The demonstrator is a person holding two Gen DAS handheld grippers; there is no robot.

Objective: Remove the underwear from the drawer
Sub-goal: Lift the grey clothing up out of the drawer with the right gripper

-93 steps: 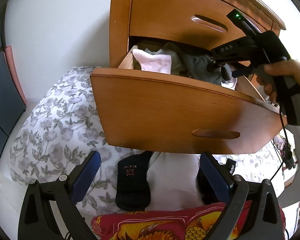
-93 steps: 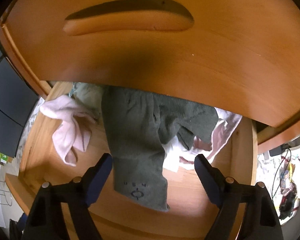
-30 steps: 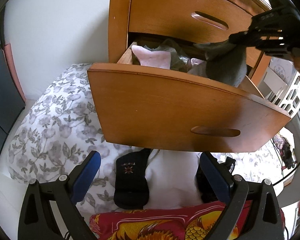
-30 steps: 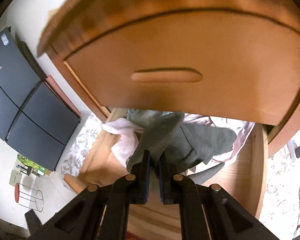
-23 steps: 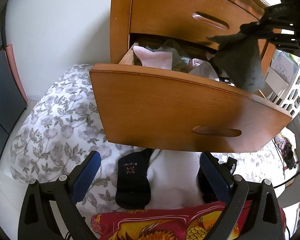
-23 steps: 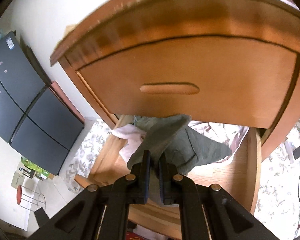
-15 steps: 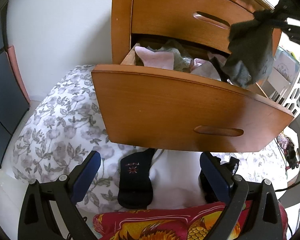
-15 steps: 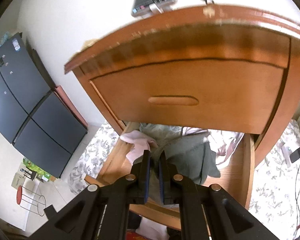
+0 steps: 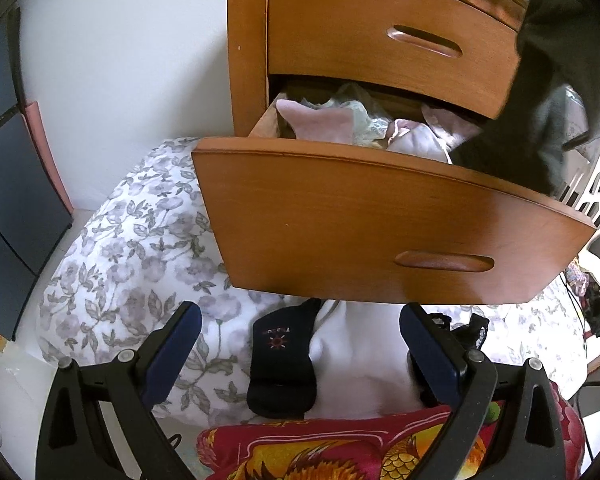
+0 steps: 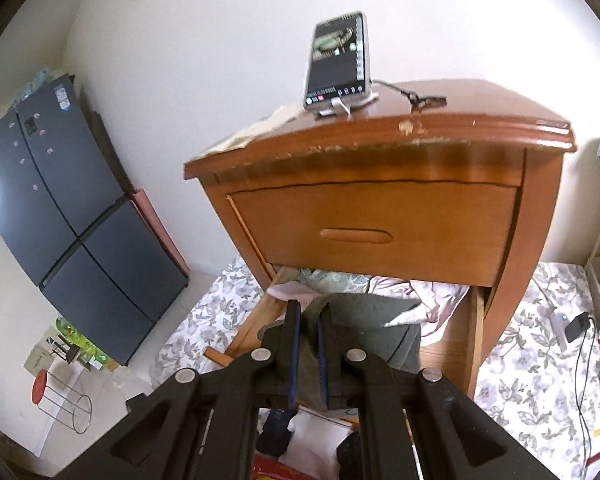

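Nearest us, the left gripper (image 9: 296, 344) stands wide apart, empty, over garments on the floral bedding (image 9: 140, 248). Beyond, the open drawer (image 9: 380, 220) holds pink and pale underclothes. Our right gripper (image 10: 309, 334) pinches the grey underwear (image 10: 364, 320), lifted above the drawer; its lower end is hidden.

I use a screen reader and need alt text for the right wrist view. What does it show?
The right gripper is shut on grey underwear, held above the open lower drawer of a wooden nightstand. Pale clothes remain in the drawer, and a phone stands propped on the nightstand's top.
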